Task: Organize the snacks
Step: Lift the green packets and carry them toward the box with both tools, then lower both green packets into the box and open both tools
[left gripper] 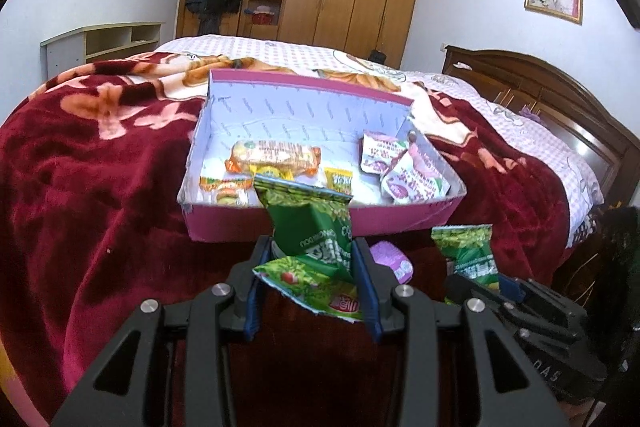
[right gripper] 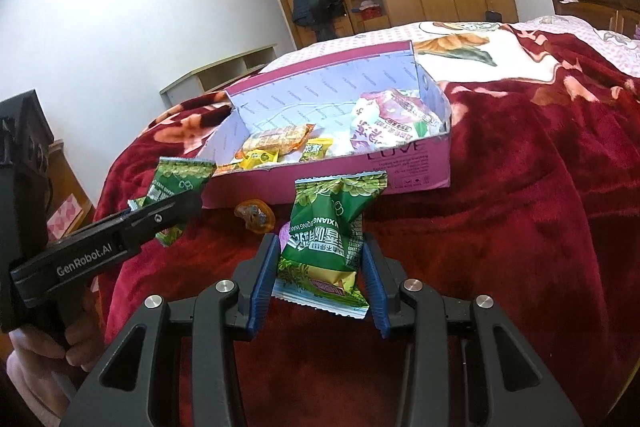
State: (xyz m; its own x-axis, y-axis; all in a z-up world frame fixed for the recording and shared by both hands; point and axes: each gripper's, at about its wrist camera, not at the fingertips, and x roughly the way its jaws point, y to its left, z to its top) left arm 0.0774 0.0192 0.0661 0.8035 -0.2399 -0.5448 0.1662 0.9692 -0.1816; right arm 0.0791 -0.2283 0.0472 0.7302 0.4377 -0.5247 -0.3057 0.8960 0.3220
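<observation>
Pinching a green snack packet [left gripper: 310, 227] across its puffed middle, the left gripper [left gripper: 312, 275] has its blue fingers [left gripper: 365, 279] closed on the crinkled film. The right gripper [right gripper: 320, 275] clamps a second green packet [right gripper: 328, 227] the same way. Both packets hang above the red blanket [left gripper: 100, 167], just short of the pink box [left gripper: 400, 219] that already carries orange bars [left gripper: 276, 155] and purple pouches [left gripper: 414, 179]. Such packets look light, air-filled and slippery; I'd judge a hold near the sealed, crimped edge is firmer than the pillow, which may squirm or crush. A small purple packet [left gripper: 390, 259] lies on the blanket below.
</observation>
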